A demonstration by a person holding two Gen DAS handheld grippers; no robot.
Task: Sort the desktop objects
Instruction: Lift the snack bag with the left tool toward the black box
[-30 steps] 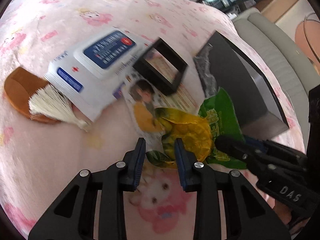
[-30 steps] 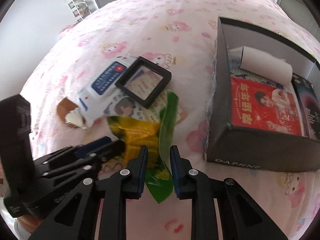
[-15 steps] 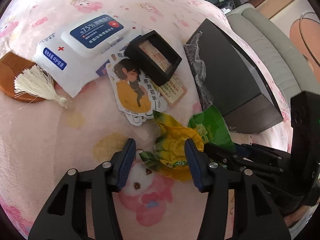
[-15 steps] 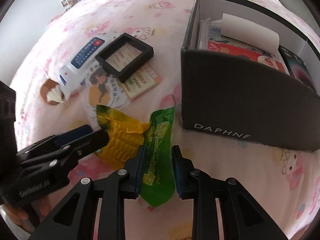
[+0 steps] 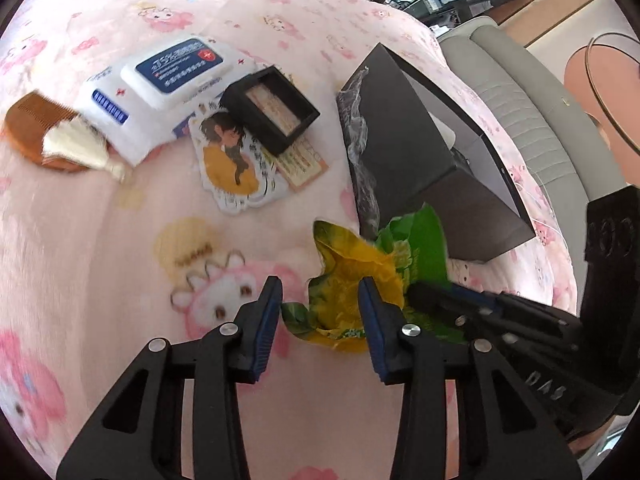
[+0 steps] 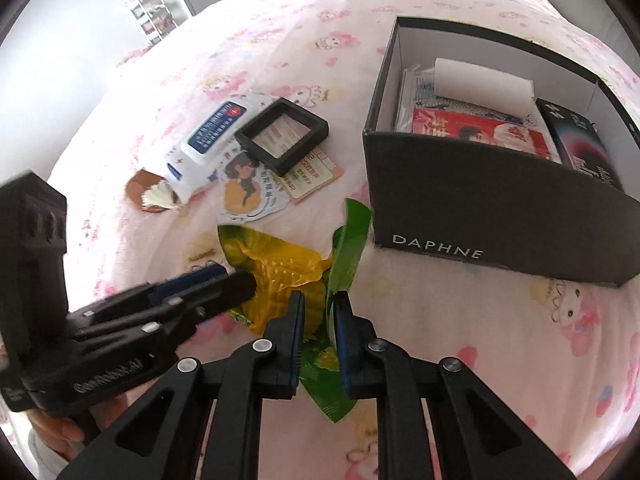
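Surface: a worktop covered by a pink cartoon-print cloth (image 6: pixel 460 320) is seen in both views.

Snack packet: a crumpled yellow-and-green packet (image 6: pixel 288 276) is lifted near the front of the black box, just off its lower left corner.

Right gripper: the right gripper (image 6: pixel 318 312) is closed on the green end of the packet; its jaws have just been closing, with the foil pinched between them.

Left gripper: the left gripper (image 5: pixel 320 300) is held part open around the yellow end of the packet; its jaws have just been closing a little. The right-hand pad lies against the foil, while the other pad is apart from it, so no grip is shown.

Black box: an open box marked DAPHNE (image 6: pixel 480 208) is seen to the right; a white roll (image 6: pixel 484 86), a red printed pack (image 6: pixel 480 132) and a dark carton (image 6: pixel 580 140) are contained in it.

Remaining items: a wet-wipes pack (image 5: pixel 168 80), a black frame case (image 5: pixel 270 108), a cartoon figure card (image 5: pixel 232 164), a printed card (image 5: pixel 300 164) under the frame, and a wooden comb with a white tassel (image 5: pixel 48 136) are grouped well apart from the box.

Person: part of a hand (image 6: pixel 56 432) is seen under the left gripper.
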